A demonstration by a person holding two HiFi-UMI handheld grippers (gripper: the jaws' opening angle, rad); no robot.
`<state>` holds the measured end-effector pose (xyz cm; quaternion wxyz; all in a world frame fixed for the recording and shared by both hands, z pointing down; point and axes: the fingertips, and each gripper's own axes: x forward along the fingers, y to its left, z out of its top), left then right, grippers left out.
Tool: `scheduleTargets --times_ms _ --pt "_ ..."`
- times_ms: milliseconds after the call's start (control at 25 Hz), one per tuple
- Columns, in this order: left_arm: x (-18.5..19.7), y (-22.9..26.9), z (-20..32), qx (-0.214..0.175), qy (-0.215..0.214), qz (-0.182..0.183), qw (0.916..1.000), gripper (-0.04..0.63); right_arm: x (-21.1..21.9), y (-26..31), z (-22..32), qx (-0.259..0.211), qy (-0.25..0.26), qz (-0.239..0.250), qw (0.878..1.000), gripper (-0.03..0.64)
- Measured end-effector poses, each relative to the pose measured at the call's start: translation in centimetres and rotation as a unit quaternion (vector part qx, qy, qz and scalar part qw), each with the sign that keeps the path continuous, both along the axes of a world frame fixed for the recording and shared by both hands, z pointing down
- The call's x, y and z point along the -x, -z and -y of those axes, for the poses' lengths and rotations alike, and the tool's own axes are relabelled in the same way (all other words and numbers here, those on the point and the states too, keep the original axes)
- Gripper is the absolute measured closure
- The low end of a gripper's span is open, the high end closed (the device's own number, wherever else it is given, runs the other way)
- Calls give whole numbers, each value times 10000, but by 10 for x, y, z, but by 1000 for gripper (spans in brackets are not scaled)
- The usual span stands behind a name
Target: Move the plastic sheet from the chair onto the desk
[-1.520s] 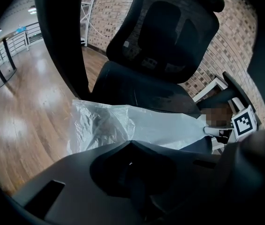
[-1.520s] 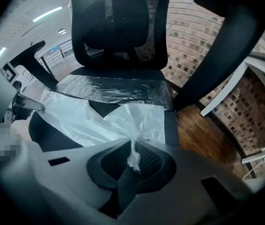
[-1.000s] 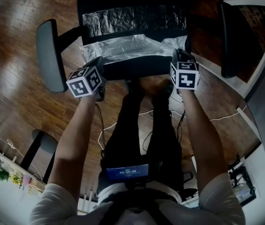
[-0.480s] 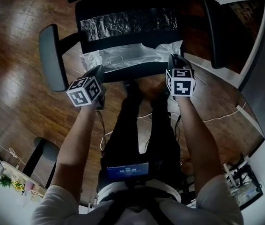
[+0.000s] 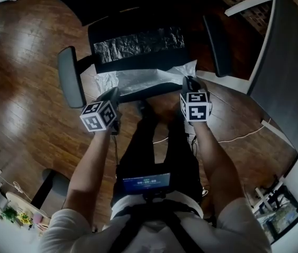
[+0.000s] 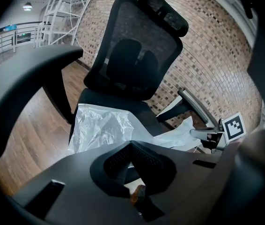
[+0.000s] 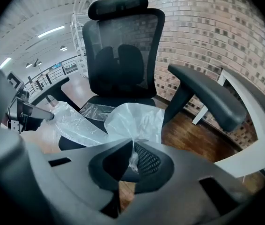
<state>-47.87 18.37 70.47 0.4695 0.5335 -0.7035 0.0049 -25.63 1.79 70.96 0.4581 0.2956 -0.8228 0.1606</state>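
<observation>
Nearest, the left gripper (image 6: 131, 145) has its fingers pressed together on a corner of the plastic sheet (image 6: 99, 125), though the pads half hide the pinch. The right gripper (image 7: 132, 146) nips a bunched corner between closed fingers. Beyond both fingertips the sheet sags across the seat of the office chair (image 7: 123, 64). In the dim head view the fingertips are hard to make out. The desk (image 5: 291, 73), out past the right fingers, is cut off at the edge.
</observation>
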Motion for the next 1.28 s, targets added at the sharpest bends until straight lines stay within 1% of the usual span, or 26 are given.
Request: scheduleTargets --times_ms 240,480,720,1000,1200,1280 --pt "-2 40 1 -158 -178 185 9995 595 -8 44 -7 -150 -84 56 9998 612" --pt "-4 77 -1 -333 -192 225 9990 595 -16 80 -14 -239 -152 153 9995 612" --pt "-13 104 2 -485 -372 234 9979 595 -24 108 -13 -410 -244 254 9985 612" --pt "-40 145 18 -714 -741 322 9942 595 -45 145 -12 -582 -292 420 9970 612" --pt "-75 177 38 -936 -881 268 9913 595 -77 169 -6 -723 -355 543 9953 612" --pt "-90 189 47 -1024 -955 308 9897 595 -93 181 -3 -797 -391 612 9942 612"
